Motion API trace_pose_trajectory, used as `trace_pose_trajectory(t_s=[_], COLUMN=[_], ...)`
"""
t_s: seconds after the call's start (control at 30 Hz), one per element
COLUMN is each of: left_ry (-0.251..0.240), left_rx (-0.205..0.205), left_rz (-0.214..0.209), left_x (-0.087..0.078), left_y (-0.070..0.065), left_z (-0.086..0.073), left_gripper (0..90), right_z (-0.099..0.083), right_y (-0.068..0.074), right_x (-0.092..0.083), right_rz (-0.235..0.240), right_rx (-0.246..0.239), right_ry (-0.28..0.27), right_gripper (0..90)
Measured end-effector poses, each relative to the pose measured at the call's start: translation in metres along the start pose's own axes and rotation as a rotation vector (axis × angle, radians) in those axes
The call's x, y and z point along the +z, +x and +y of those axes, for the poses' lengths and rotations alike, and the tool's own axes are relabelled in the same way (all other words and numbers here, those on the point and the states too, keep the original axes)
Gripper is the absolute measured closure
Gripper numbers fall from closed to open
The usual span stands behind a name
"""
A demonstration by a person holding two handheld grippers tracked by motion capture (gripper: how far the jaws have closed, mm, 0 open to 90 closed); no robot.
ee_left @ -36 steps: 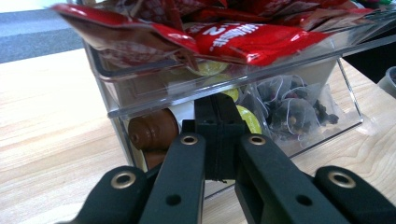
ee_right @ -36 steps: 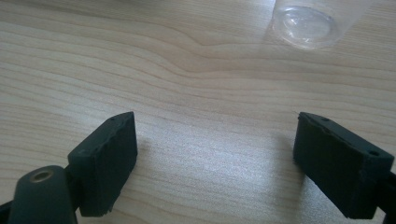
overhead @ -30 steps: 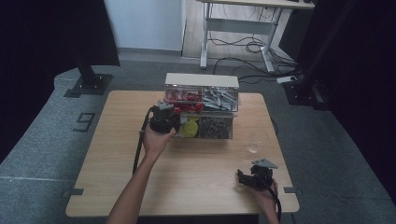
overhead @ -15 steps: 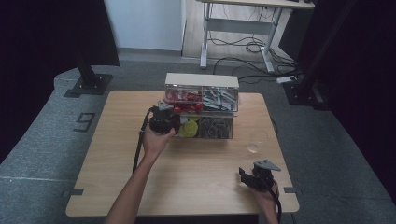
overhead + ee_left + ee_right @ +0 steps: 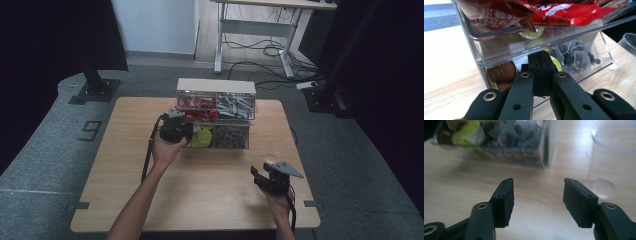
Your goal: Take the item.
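Two grippers were at work over the counter [image 5: 125, 165]. The left gripper [image 5: 540, 72] had its jaws pressed fully together, nothing visible between the pads, its tips at the front of the lower tier of the clear organizer box [image 5: 216, 114], beside a brown capsule [image 5: 501, 75] behind the wall. The right gripper [image 5: 537, 195] hung above bare wood near the front right of the counter, well apart from the box; its jaws had just been closing, stood partly apart, and held nothing.

By my judgement the work in hand was opening the lower drawer. The likeliest failure was a slip: shut jaws had only a smooth plastic edge to catch, so a pull could slide off, or drag the whole box forward if the drawer stuck. The upper tray, loaded with red packets [image 5: 564, 12], could shift if the box tipped.

A clear cup [image 5: 614, 157] stood just beside the right gripper on its right side, and a careless swing toward the box could knock it over. Yellow pods [image 5: 203, 136] and a dark tangle of tea bags [image 5: 576, 57] filled the lower compartments. Grey metal pieces [image 5: 234, 104] lay in the upper right compartment. Between the right gripper and the box nothing stood in the way.
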State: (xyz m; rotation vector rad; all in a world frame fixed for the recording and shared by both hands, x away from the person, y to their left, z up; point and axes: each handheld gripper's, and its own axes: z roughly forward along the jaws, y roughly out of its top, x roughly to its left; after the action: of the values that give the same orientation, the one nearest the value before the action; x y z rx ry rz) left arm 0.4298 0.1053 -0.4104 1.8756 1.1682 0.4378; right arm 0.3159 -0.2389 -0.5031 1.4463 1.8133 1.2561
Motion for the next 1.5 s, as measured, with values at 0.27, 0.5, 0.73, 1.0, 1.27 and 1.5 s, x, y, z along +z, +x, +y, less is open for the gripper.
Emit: trace_pose_trajectory(t_s=[0.27,0.5,0.73,1.0,1.27,1.5], left_ry=[0.004,0.008,0.016,0.015,0.014,0.019], left_rx=[0.014,0.007,-0.020,-0.005,-0.010,-0.012], left_rz=[0.003,-0.002,-0.030,-0.021,-0.029,-0.039], left_x=[-0.001,-0.002,-0.001,0.001,0.001,0.004], left_y=[0.003,0.004,0.006,0.003,0.001,-0.001], left_z=[-0.001,0.000,0.002,0.003,0.004,0.005], left_gripper=[90.0,90.0,90.0,90.0,90.0,90.0], right_z=[0.027,0.041,0.047,0.053,0.060,0.065], right_y=[0.014,0.016,0.019,0.021,0.030,0.036], right_x=[0.013,0.025,0.036,0.049,0.060,0.073], right_rz=[0.010,0.051,0.052,0.059,0.080,0.083], right_rx=[-0.041,-0.040,-0.045,-0.061,-0.094,-0.112], right_ry=[-0.001,0.015,0.014,0.022,0.022,0.028], right_gripper=[47.3,50.4,54.0,56.6,56.6,57.5])
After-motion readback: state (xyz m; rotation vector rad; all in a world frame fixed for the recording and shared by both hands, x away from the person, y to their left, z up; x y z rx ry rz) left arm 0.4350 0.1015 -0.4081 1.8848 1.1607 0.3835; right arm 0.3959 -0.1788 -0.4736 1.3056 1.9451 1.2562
